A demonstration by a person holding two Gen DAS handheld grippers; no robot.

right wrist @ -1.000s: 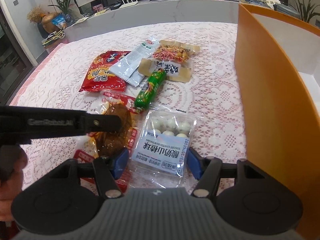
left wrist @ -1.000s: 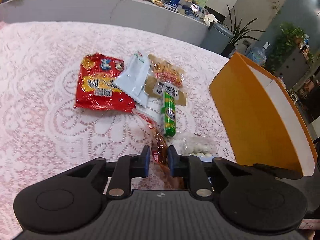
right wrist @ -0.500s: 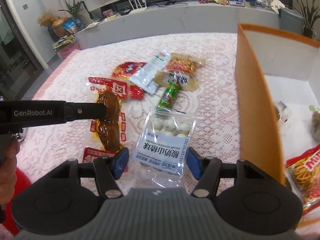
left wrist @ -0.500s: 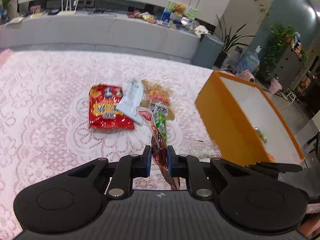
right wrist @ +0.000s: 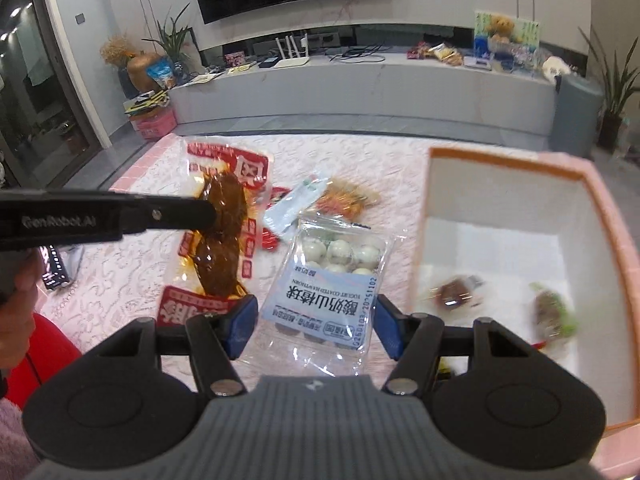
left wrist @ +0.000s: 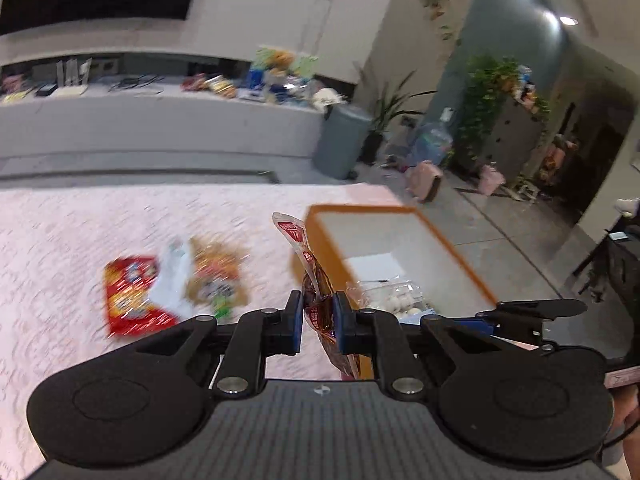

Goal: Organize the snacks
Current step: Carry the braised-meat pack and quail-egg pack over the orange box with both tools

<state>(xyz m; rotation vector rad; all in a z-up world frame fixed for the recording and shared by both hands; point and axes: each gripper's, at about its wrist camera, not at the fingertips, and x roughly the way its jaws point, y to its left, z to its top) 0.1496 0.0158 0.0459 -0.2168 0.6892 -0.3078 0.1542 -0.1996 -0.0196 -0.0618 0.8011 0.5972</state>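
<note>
My left gripper is shut on a clear red-printed packet of brown meat, held in the air; it also shows in the right wrist view, with the left gripper's finger across it. My right gripper is shut on a clear bag of white yogurt balls, also lifted; the bag shows in the left wrist view. The orange box with a white inside stands to the right and holds several small snacks.
On the pink lace tablecloth lie a red chip bag, a white sachet, a brown snack pack and a green sausage stick. A grey counter stands behind the table.
Both grippers have risen and moved right toward the box with their packets. The box's inside now shows from above in both views.
</note>
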